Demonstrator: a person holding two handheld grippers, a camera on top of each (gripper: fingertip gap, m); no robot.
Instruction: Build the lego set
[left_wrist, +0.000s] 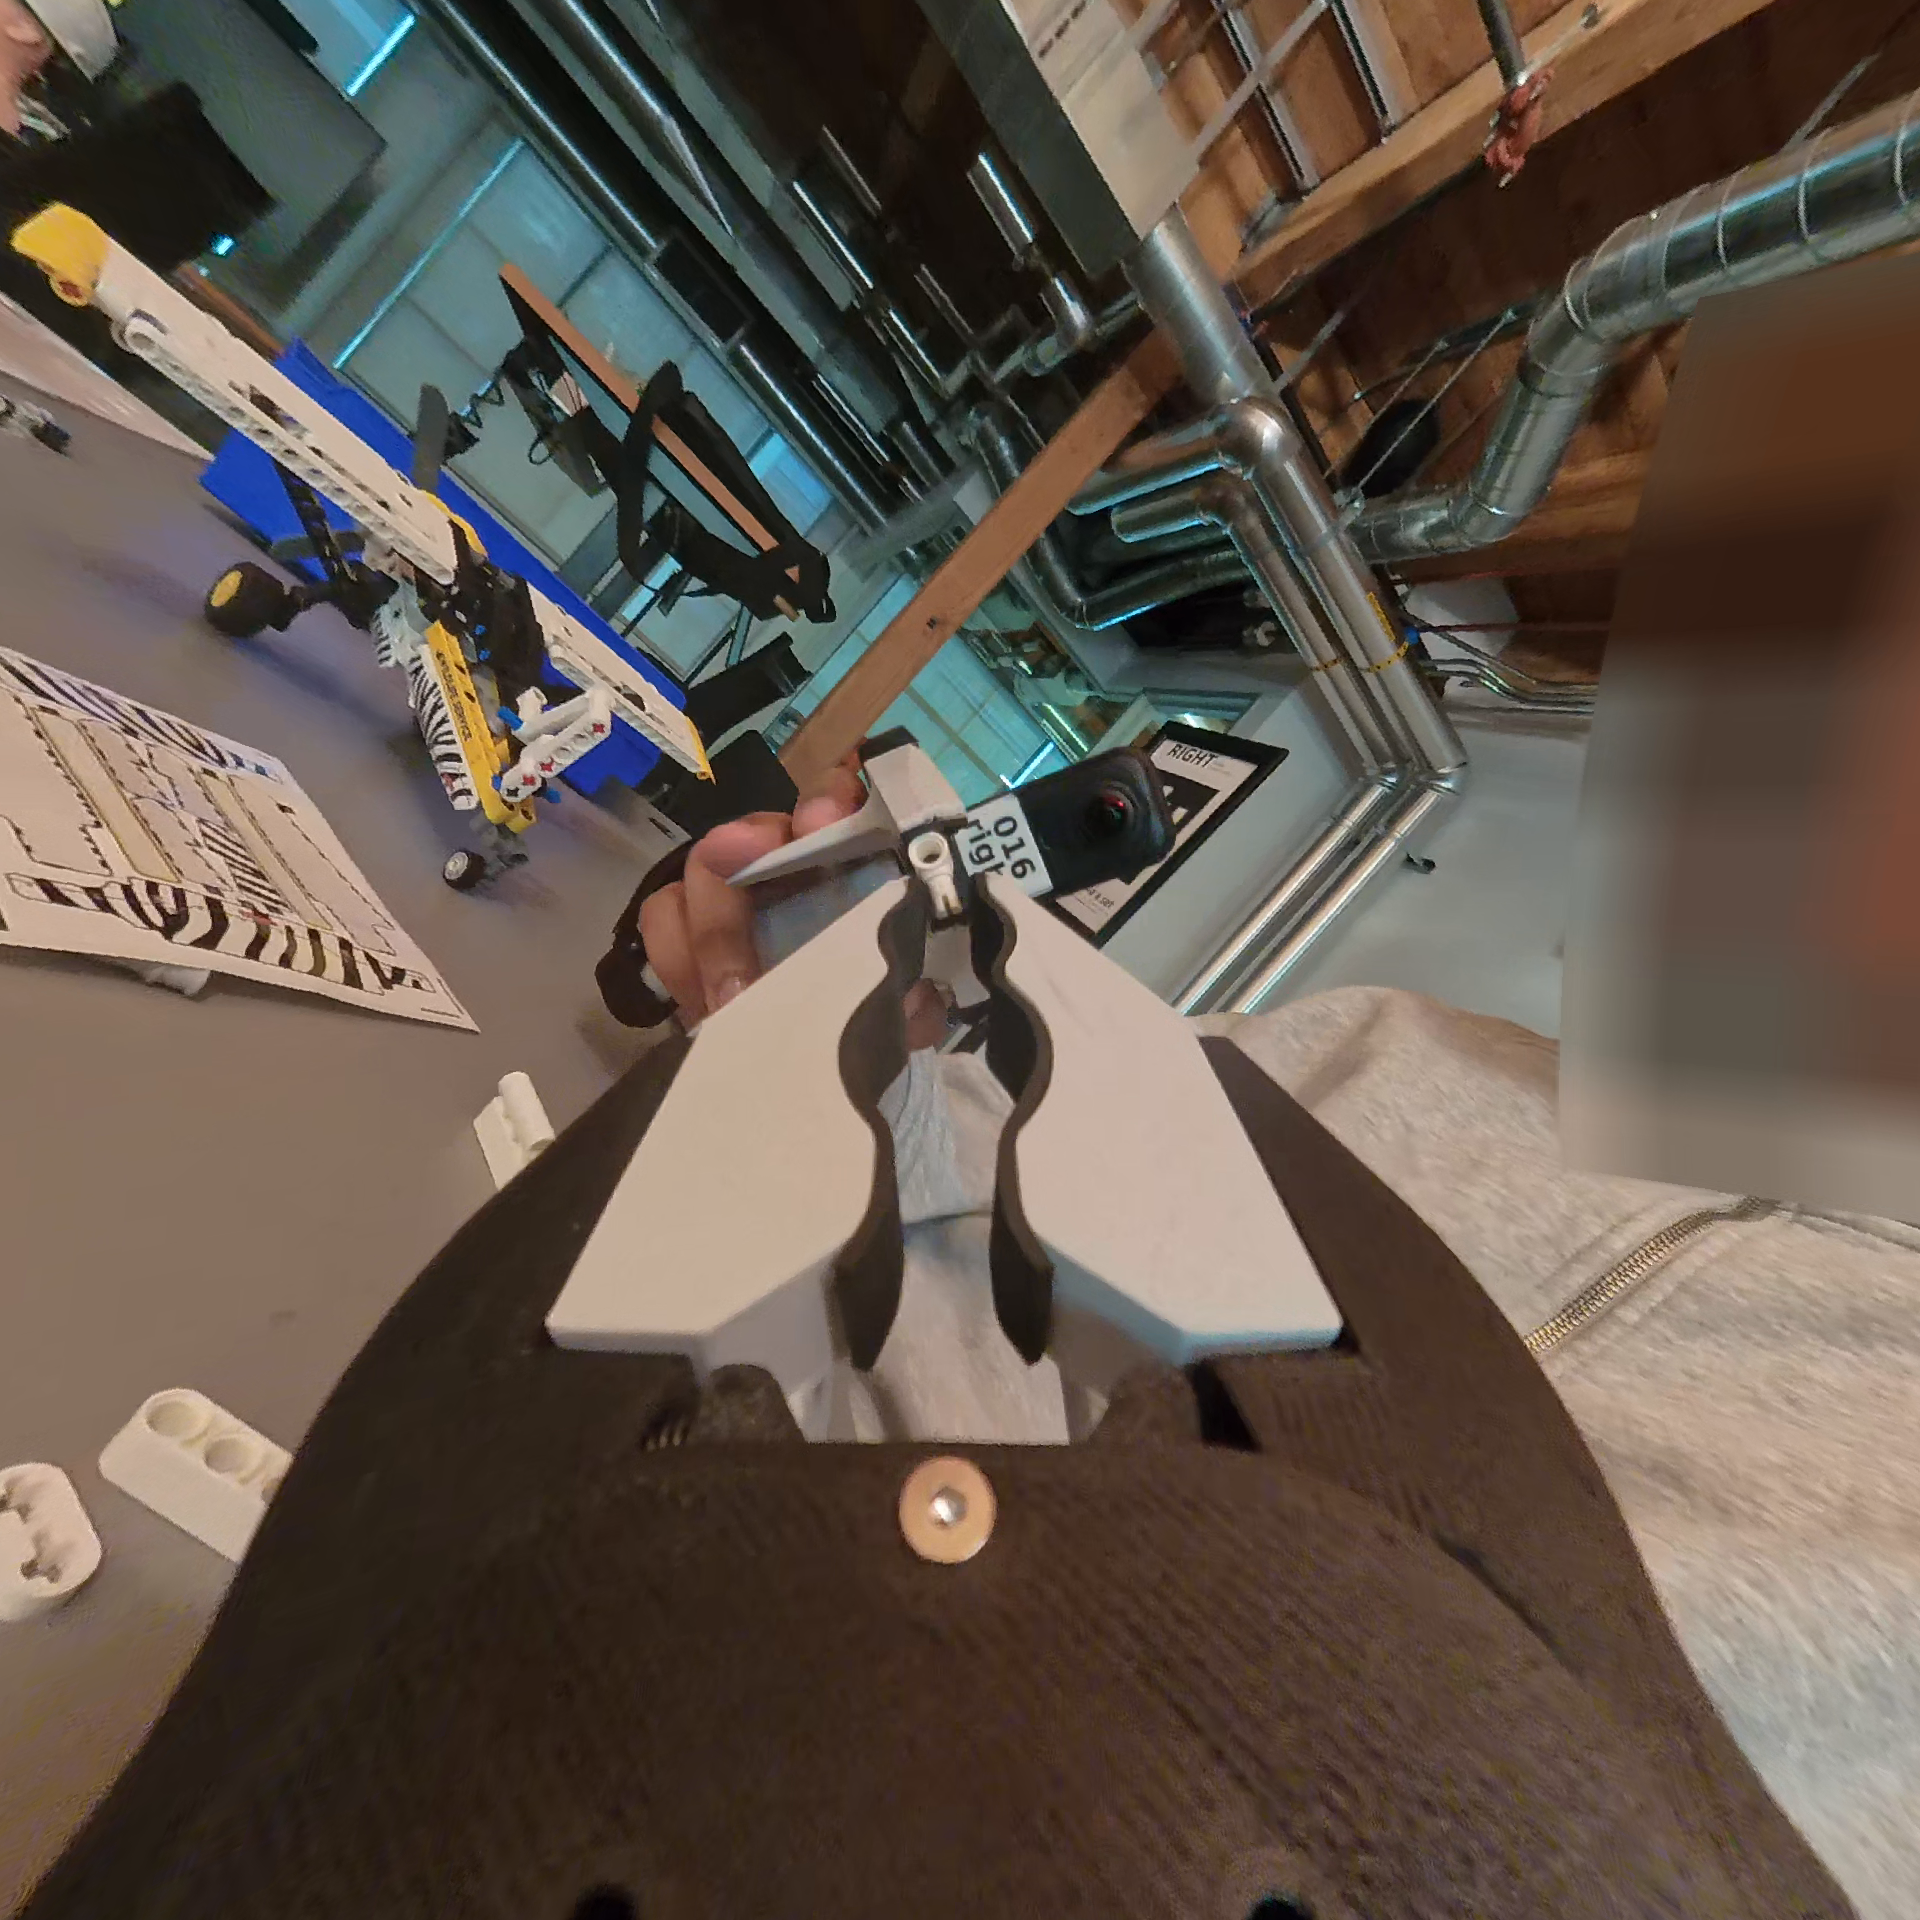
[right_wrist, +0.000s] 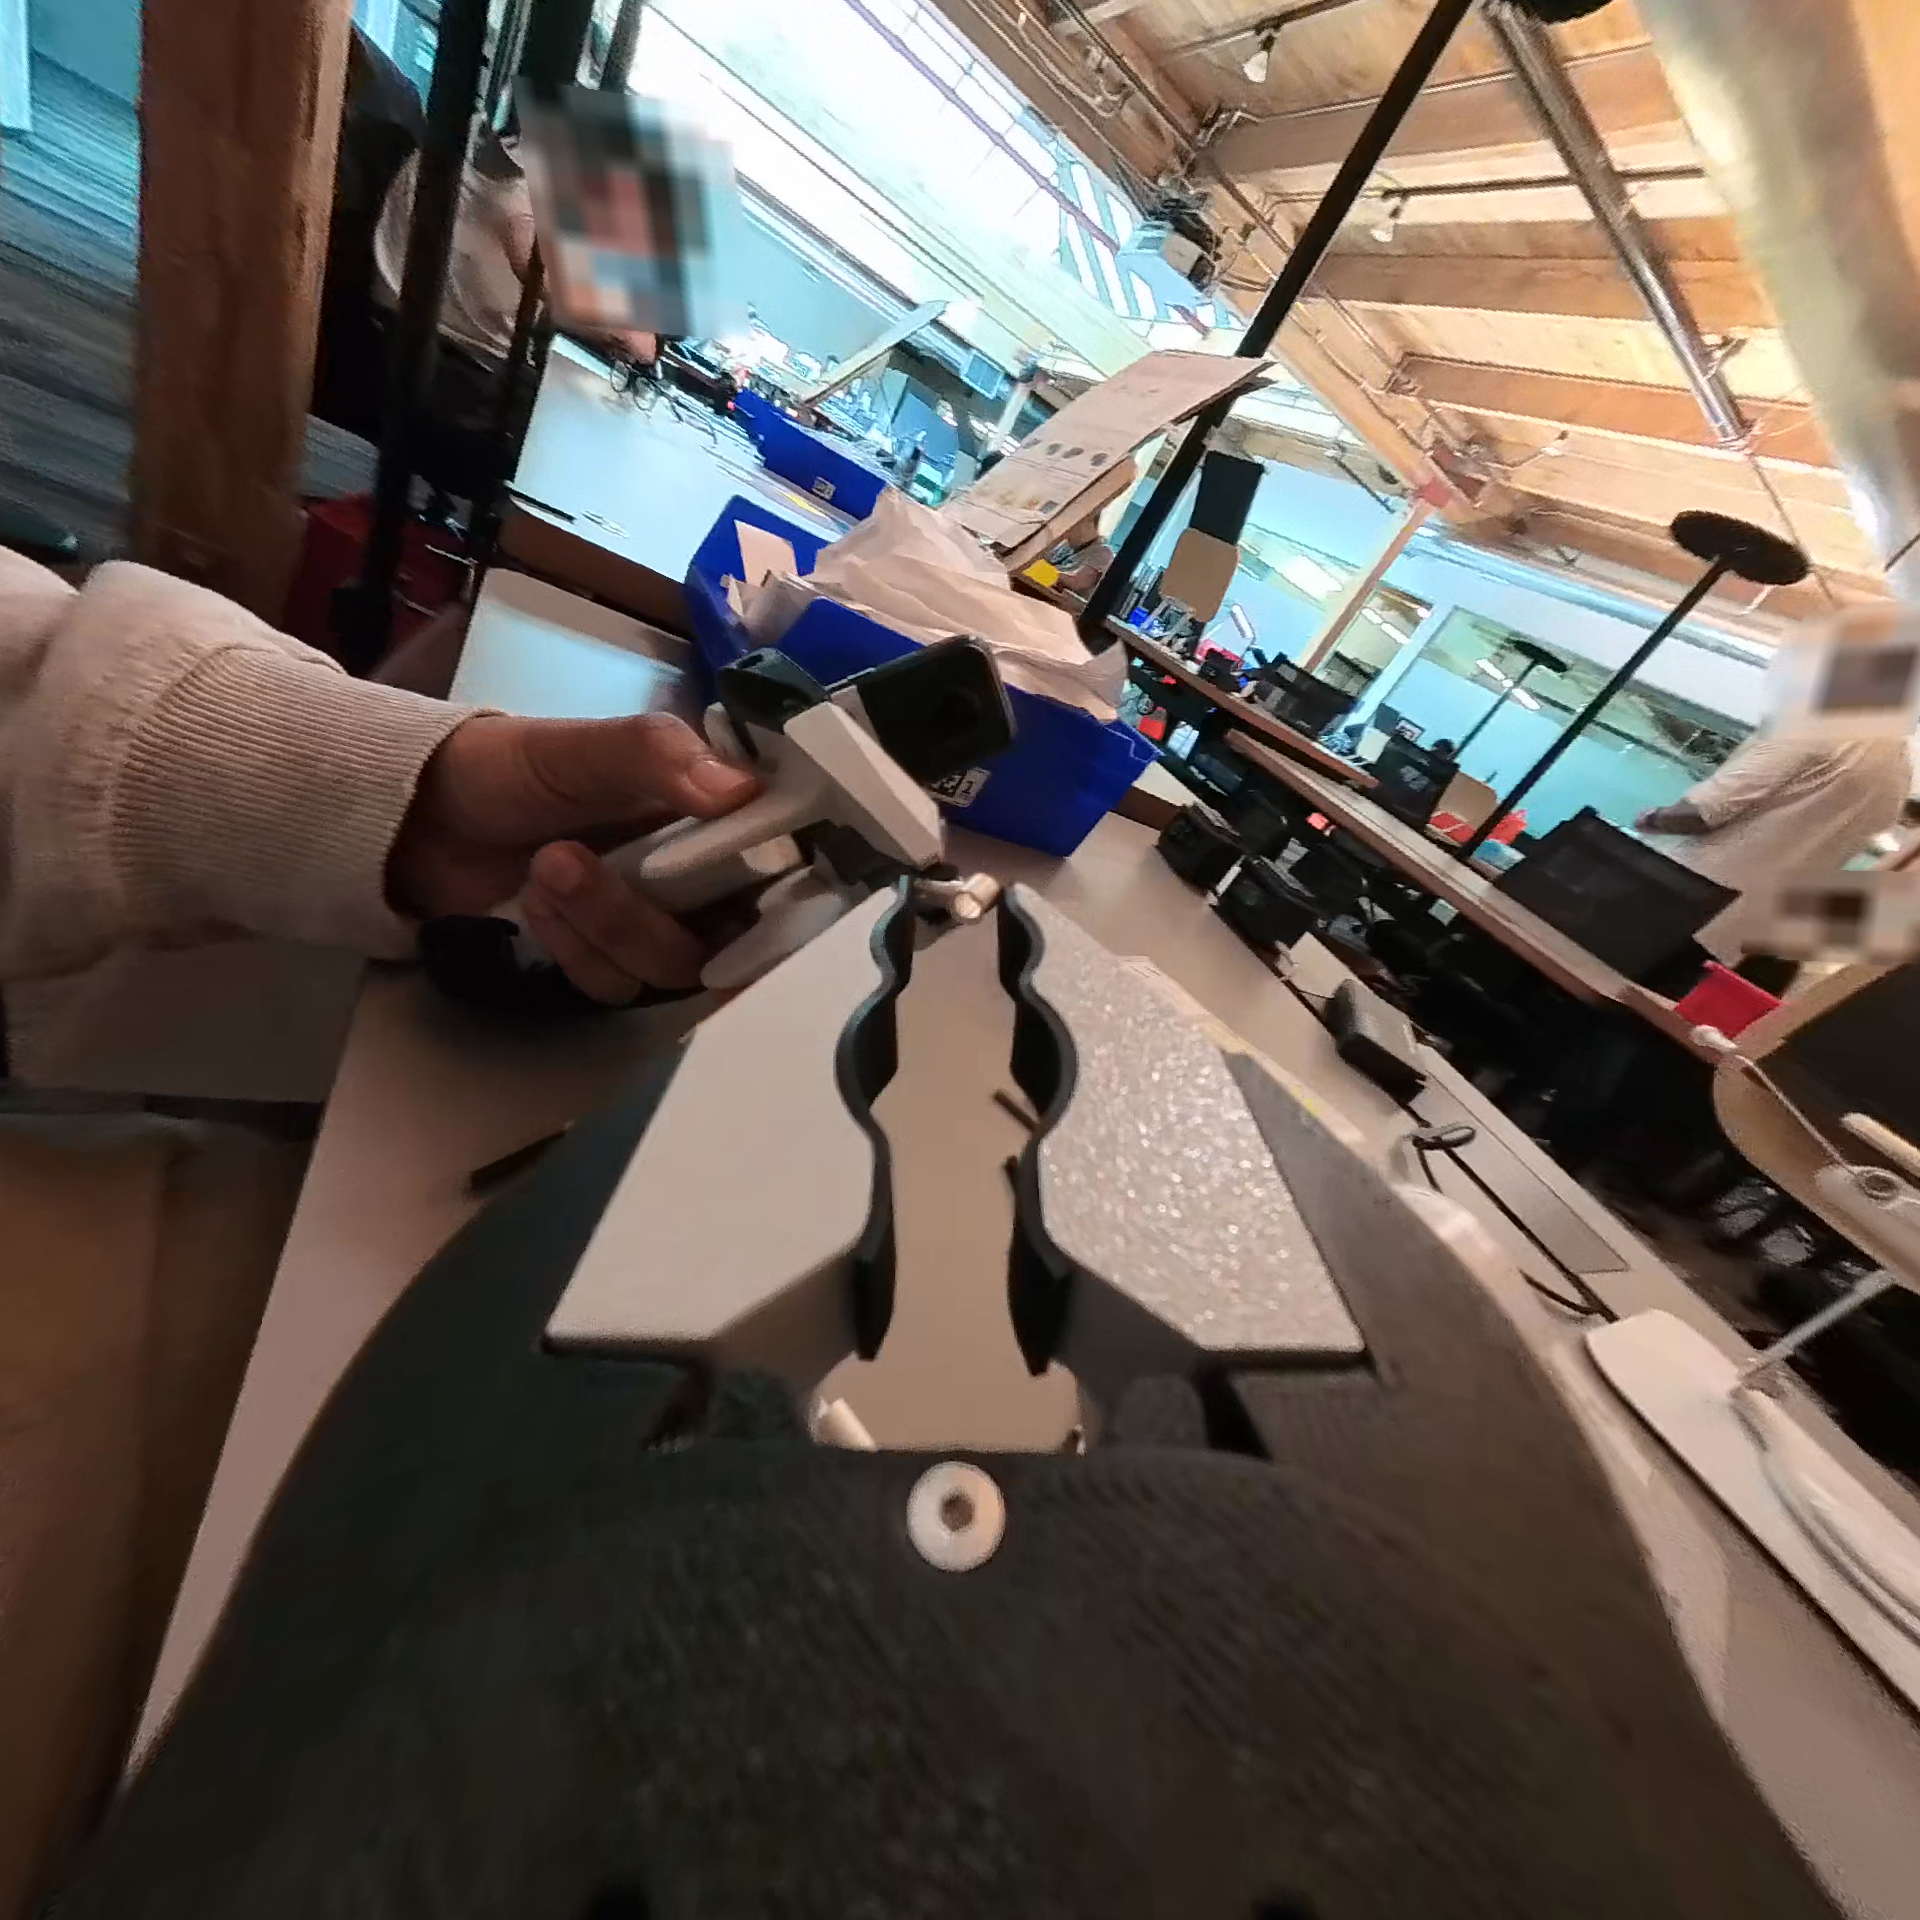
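Up off the table (left_wrist: 312, 1143), my left gripper (left_wrist: 943, 902) pinches a small white lego connector (left_wrist: 932, 871) at its fingertips, tip to tip with my right gripper (right_wrist: 954, 902). Whether the right one's narrowly parted tips grip that piece, I cannot tell. Behind, the half-built lego plane (left_wrist: 457, 613) stands beside a blue bin (left_wrist: 281, 488).

fingers (left_wrist: 727, 1174): pale grey, black wavy-edged pads | mount: black, one silver screw | sleeve (right_wrist: 177, 748): cream ribbed cuff
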